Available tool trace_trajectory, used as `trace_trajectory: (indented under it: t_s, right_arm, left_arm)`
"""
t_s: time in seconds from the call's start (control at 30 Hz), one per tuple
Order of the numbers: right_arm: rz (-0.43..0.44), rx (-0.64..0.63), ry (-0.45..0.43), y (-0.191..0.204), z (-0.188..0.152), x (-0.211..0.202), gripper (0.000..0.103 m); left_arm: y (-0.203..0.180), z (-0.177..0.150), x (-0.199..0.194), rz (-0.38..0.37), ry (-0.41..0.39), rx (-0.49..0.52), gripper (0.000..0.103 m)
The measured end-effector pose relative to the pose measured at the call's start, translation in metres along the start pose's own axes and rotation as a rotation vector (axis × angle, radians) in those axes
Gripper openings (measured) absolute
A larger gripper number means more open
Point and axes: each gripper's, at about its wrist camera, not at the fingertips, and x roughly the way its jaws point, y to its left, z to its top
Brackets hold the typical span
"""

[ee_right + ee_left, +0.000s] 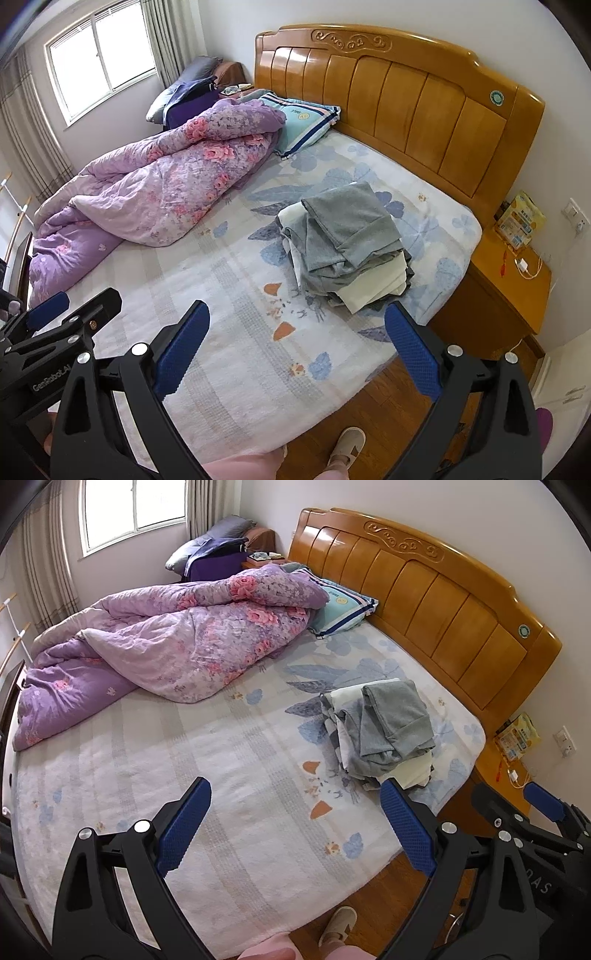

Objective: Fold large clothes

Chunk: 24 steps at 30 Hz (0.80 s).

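A pile of folded clothes [384, 727], grey on top with white and patterned pieces under it, lies on the bed [229, 775] near its right edge, below the headboard. It also shows in the right wrist view [351, 243]. My left gripper [295, 823] is open and empty, held above the bed's near edge, short of the pile. My right gripper [297, 347] is open and empty, also above the near edge, with the pile just beyond its right finger. The right gripper shows at the right of the left wrist view [517, 812].
A crumpled purple floral quilt [159, 653] covers the far left of the bed. A blue pillow [343, 609] lies by the wooden headboard [424, 590]. A nightstand [498, 291] stands to the right. The person's slippered foot [347, 446] is on the wood floor.
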Motion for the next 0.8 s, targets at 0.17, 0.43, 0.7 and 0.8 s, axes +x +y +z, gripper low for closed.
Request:
trace_trajectory:
  t_s: [0.17, 0.43, 0.7, 0.8]
  right_arm:
    - [0.000, -0.005, 0.002, -0.0007, -0.0011, 0.0000, 0.092]
    - [0.011, 0.026, 0.004, -0.0036, -0.0024, 0.0005, 0.092]
    - [0.013, 0.024, 0.003, -0.0023, -0.0016, -0.0009, 0.092]
    - [0.012, 0.025, 0.004, -0.0019, -0.0018, -0.0007, 0.092]
  left_arm:
    - [-0.0013, -0.0012, 0.0009, 0.005, 0.007, 0.003, 0.093]
    - [-0.0036, -0.0044, -0.0003, 0.014, 0.003, 0.009, 0.093]
    - [-0.0030, -0.0036, -0.0010, 0.019, 0.001, 0.012, 0.093]
    - [-0.0029, -0.0041, -0.0009, 0.018, 0.002, 0.013, 0.093]
